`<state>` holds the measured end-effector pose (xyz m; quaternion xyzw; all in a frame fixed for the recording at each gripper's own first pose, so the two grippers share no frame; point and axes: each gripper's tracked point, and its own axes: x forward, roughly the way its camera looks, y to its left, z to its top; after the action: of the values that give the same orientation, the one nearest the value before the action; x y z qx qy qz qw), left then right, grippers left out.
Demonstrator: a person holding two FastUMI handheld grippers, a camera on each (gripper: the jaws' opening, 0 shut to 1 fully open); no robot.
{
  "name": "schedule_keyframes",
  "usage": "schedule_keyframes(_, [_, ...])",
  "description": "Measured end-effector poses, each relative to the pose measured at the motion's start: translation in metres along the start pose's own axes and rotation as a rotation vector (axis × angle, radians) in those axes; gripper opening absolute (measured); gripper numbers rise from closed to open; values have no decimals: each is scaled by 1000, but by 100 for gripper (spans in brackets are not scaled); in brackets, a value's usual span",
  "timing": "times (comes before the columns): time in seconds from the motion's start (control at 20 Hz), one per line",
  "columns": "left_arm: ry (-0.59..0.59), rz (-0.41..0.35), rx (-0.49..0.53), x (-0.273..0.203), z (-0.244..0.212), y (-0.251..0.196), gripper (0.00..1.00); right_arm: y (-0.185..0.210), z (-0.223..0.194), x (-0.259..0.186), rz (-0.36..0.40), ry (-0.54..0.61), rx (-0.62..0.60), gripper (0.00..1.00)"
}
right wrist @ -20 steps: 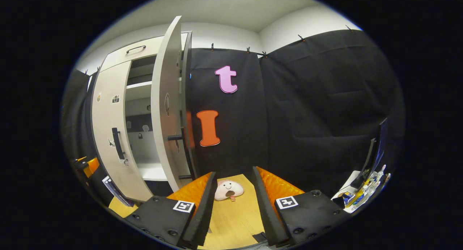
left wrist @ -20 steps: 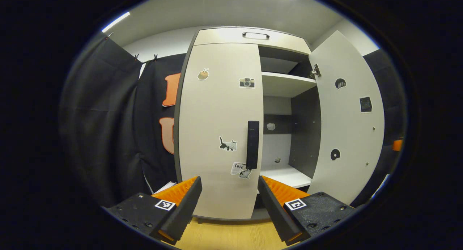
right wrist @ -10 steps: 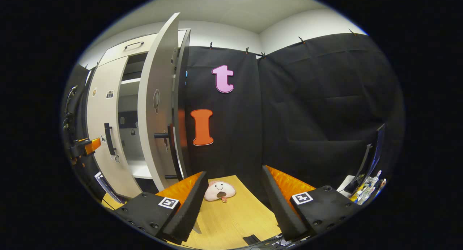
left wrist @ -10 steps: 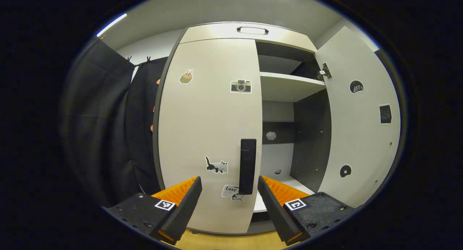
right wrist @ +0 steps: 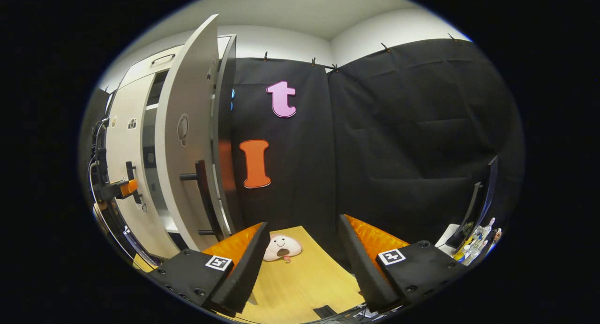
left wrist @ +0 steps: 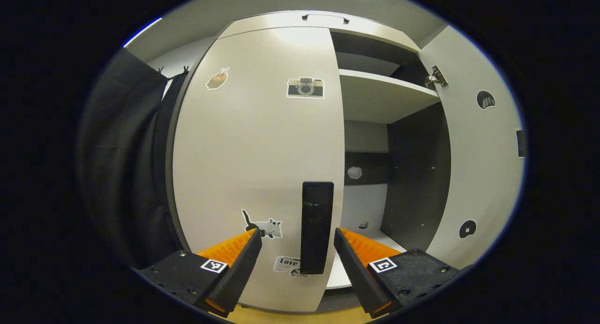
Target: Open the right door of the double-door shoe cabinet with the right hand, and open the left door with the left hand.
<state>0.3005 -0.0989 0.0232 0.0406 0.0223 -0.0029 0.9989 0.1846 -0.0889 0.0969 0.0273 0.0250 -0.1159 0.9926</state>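
The shoe cabinet's left door is closed and carries several stickers. Its black vertical handle stands between the two fingers of my open left gripper; neither finger touches it. The right door is swung wide open, baring a shelf and the cabinet floor. In the right gripper view that open right door is seen nearly edge-on, with its dark handle sticking out. My right gripper hangs open and empty, off to the right of the door. The left gripper sits far left at the left door.
A top drawer with a dark pull caps the cabinet. A pink plush toy lies on the wooden surface ahead of the right gripper. A monitor and small bottles stand at far right. Black cloth walls surround the booth.
My left gripper has moved in toward the left door, so the handle now sits between its fingers. The right gripper has drifted slightly; the right door stays open.
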Motion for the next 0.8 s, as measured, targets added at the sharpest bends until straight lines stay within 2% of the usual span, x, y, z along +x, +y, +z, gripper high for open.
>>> schedule_keyframes(0.1, [6, 4, 3, 7, -3, -1, 94, -3, -1, 3, -5, 5, 4, 90])
schedule_keyframes(0.15, [6, 1, 3, 8, -3, -3, 87, -4, -2, 4, -6, 6, 7, 98])
schedule_keyframes(0.2, [6, -7, 2, 10, -3, -4, 82, -5, -3, 5, -7, 8, 9, 98])
schedule_keyframes(0.25, [8, -16, 3, 11, -4, -7, 70, -5, -3, 6, -9, 9, 11, 90])
schedule_keyframes(0.3, [6, -29, 4, 12, -4, -12, 69, -5, -3, 7, -8, 10, 14, 90])
schedule_keyframes(0.35, [5, -40, 6, 13, -3, -16, 57, -5, -4, 9, -7, 10, 17, 90])
schedule_keyframes(0.4, [4, -45, 12, 14, -3, -18, 50, -4, -5, 9, -4, 12, 18, 98])
schedule_keyframes(0.45, [3, -37, 24, 16, -4, -19, 39, -2, -5, 10, -2, 14, 17, 98])
schedule_keyframes(0.5, [5, -33, 36, 13, -4, -19, 34, -1, -7, 9, 0, 15, 14, 98])
schedule_keyframes(0.8, [23, -69, 57, 11, -6, -19, 23, 19, -7, 4, 30, 23, 5, 98])
